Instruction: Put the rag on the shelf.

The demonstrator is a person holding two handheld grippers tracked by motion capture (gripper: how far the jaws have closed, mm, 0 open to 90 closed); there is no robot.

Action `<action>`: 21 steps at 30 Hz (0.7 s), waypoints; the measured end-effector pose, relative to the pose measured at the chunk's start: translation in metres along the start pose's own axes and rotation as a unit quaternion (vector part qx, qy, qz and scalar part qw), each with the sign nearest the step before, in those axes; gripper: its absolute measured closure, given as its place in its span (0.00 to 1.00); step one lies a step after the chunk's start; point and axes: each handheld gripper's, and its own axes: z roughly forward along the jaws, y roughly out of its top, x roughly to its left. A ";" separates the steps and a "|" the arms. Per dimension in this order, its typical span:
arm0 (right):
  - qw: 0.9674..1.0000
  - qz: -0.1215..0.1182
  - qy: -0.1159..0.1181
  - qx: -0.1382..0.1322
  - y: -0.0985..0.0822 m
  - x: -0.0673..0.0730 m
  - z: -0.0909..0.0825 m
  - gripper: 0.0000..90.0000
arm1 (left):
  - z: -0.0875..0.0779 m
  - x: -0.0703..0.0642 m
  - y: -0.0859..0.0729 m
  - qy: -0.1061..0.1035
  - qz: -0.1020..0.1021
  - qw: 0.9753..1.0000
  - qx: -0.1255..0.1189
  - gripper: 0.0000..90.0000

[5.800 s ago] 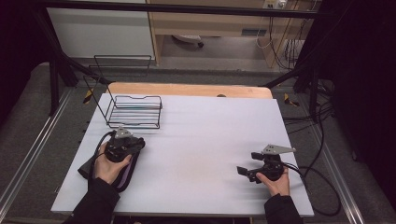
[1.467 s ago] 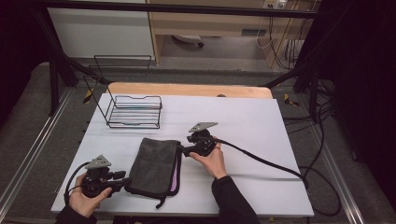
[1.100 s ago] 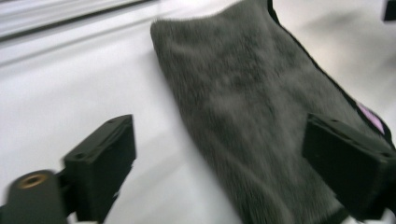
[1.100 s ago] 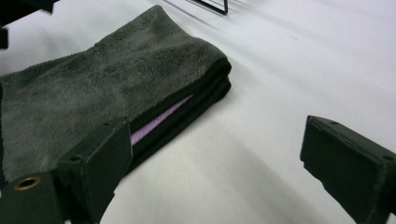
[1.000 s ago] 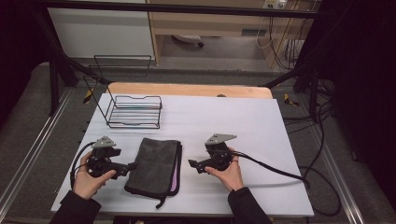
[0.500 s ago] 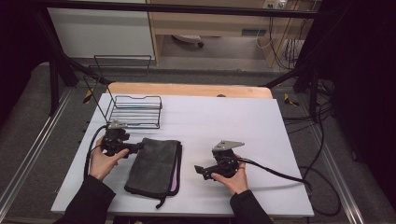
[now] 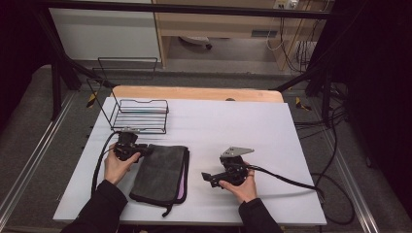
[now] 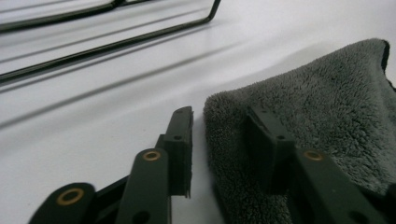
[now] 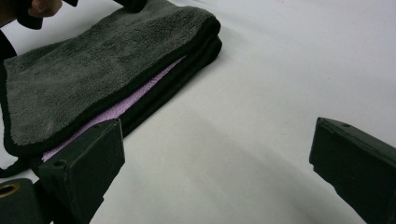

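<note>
Nearest, the right hand-held gripper (image 7: 208, 176) rests on the white surface (image 7: 272, 126) at five o'clock, jaws wide apart and empty. Left of it lies the folded grey towel (image 7: 160, 172). The left hand-held gripper (image 7: 145, 151), jaws just been closing, straddles the towel's nine o'clock far corner. Farther, at eleven o'clock, stands a wire rack (image 7: 138, 115).
</note>
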 end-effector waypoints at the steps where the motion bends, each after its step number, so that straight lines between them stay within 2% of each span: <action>1: 1.000 0.000 -0.001 -0.001 0.000 0.000 0.000 0.05 | 0.003 0.000 -0.001 -0.002 0.003 1.000 0.006 0.70; 7: 1.000 0.011 0.002 -0.011 0.004 -0.001 0.001 0.05 | 0.004 -0.001 -0.002 -0.012 0.001 1.000 0.011 0.78; 10: 1.000 0.014 -0.005 -0.012 0.011 0.001 0.005 0.06 | 0.004 -0.002 -0.001 -0.011 0.005 1.000 0.014 0.81; 11: 1.000 0.023 -0.004 -0.016 0.018 0.004 0.011 0.07 | 0.004 -0.003 -0.001 -0.011 0.006 1.000 0.014 0.82; 15: 0.999 0.035 -0.012 -0.029 0.036 0.008 0.027 0.12 | 0.005 -0.002 -0.002 -0.015 0.002 1.000 0.014 0.83; 16: 0.999 0.031 -0.014 -0.029 0.041 0.008 0.033 0.13 | 0.005 -0.001 -0.002 -0.015 0.002 1.000 0.013 0.83; 19: 0.999 0.028 -0.027 -0.014 0.052 0.009 0.051 0.17 | 0.005 -0.002 -0.003 -0.013 0.009 1.000 0.012 0.83; 20: 0.999 0.028 -0.027 -0.014 0.052 0.009 0.051 0.17 | 0.005 -0.002 -0.003 -0.012 0.011 1.000 0.009 0.83; 21: 0.999 0.032 -0.029 -0.005 0.056 0.008 0.064 0.21 | 0.005 -0.002 -0.005 -0.012 0.010 1.000 0.003 0.83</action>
